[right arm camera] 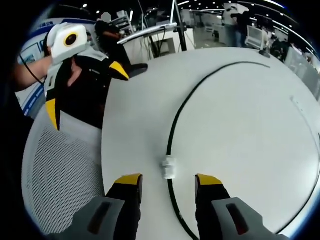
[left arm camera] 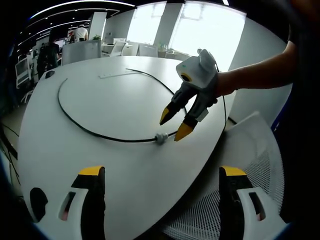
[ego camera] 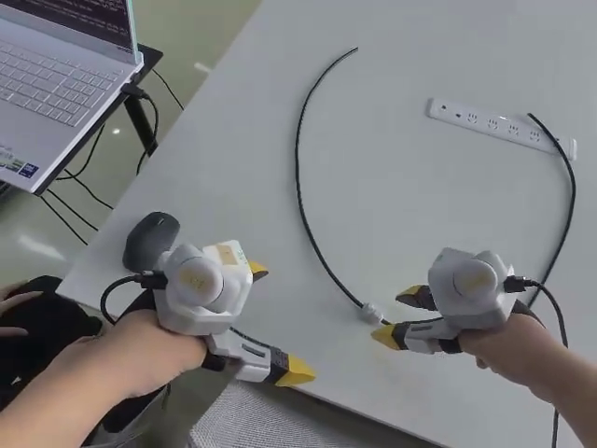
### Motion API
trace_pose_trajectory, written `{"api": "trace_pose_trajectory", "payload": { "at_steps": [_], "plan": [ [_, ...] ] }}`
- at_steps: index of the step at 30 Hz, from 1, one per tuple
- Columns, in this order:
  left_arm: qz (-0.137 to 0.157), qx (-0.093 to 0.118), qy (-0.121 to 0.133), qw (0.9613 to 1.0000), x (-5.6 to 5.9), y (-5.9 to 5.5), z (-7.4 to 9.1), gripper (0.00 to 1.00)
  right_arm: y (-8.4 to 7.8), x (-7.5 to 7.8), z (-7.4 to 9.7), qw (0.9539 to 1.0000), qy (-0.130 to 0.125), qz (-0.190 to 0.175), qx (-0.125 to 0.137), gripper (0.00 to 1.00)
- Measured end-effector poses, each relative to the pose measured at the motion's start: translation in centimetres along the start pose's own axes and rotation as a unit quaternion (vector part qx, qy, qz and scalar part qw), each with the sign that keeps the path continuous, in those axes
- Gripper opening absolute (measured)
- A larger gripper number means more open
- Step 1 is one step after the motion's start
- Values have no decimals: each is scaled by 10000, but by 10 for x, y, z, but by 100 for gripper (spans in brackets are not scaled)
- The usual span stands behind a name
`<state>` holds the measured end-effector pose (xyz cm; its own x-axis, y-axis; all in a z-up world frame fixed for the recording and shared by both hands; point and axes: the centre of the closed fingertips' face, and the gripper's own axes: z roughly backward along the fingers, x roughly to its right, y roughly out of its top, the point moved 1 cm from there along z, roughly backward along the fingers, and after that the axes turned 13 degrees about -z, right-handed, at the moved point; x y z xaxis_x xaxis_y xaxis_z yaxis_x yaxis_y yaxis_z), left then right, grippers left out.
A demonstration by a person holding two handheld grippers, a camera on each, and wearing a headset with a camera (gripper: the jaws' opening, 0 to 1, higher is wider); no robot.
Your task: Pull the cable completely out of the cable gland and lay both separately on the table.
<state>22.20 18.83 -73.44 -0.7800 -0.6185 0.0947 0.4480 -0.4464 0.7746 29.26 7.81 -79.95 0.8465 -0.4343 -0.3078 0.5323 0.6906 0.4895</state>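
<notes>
Lying on the bench (ego camera: 233, 159), the cable (ego camera: 300, 187) is seen threaded through the cable gland (ego camera: 371, 313), beside the spread jaws of the right gripper (ego camera: 397, 317); laptop stickers (ego camera: 20, 166) are unreadable. Left gripper view: jaws of the left gripper (left arm camera: 162, 171) spread, empty. Right gripper view: cable gland framed between parted jaws.

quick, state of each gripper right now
left gripper: open, holding nothing
right gripper: open, jaws beside the cable gland, not gripping it

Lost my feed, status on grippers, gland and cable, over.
Left gripper open, off the cable. Right gripper open at cable gland. Gland threaded on cable, on table. Power strip far off.
</notes>
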Motion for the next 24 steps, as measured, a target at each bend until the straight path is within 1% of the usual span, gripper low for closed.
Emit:
{"api": "trace_pose_trajectory", "payload": {
  "at_steps": [3, 5, 8, 10, 13, 16, 17, 20, 23, 24],
  "plan": [
    [49, 35, 68, 10000, -6, 0, 3, 95, -1, 0, -4, 10000, 5, -6, -36, 34],
    [68, 51, 69, 9999, -7, 0, 4, 95, -2, 0, -7, 10000, -3, 42, -71, 33],
    [72, 46, 122, 9999, -11, -2, 6, 95, -2, -2, -9, 9999, 5, 72, -99, 29],
    [142, 79, 173, 9997, -14, -3, 8, 95, -1, -1, -11, 9999, -20, 63, -98, 28],
    [220, 124, 183, 9995, -15, -4, 10, 95, -1, -1, -14, 9999, -38, 85, -124, 25],
    [197, 68, 152, 9997, -14, -8, 10, 94, -1, -1, -16, 9998, -97, 62, -176, 19],
    [188, 55, 164, 9997, -14, -9, 10, 95, -1, 1, -16, 9997, -133, 76, -173, 18],
    [199, 44, 170, 9996, -15, -11, 10, 94, 0, 0, -17, 9998, -128, 53, -175, 16],
    [211, 22, 165, 9996, -15, -12, 10, 93, -2, 0, -19, 9994, -177, 125, -259, 13],
    [206, 6, 167, 9996, -16, -13, 10, 93, -1, 1, -19, 9994, -184, 143, -239, 12]
  ]
}}
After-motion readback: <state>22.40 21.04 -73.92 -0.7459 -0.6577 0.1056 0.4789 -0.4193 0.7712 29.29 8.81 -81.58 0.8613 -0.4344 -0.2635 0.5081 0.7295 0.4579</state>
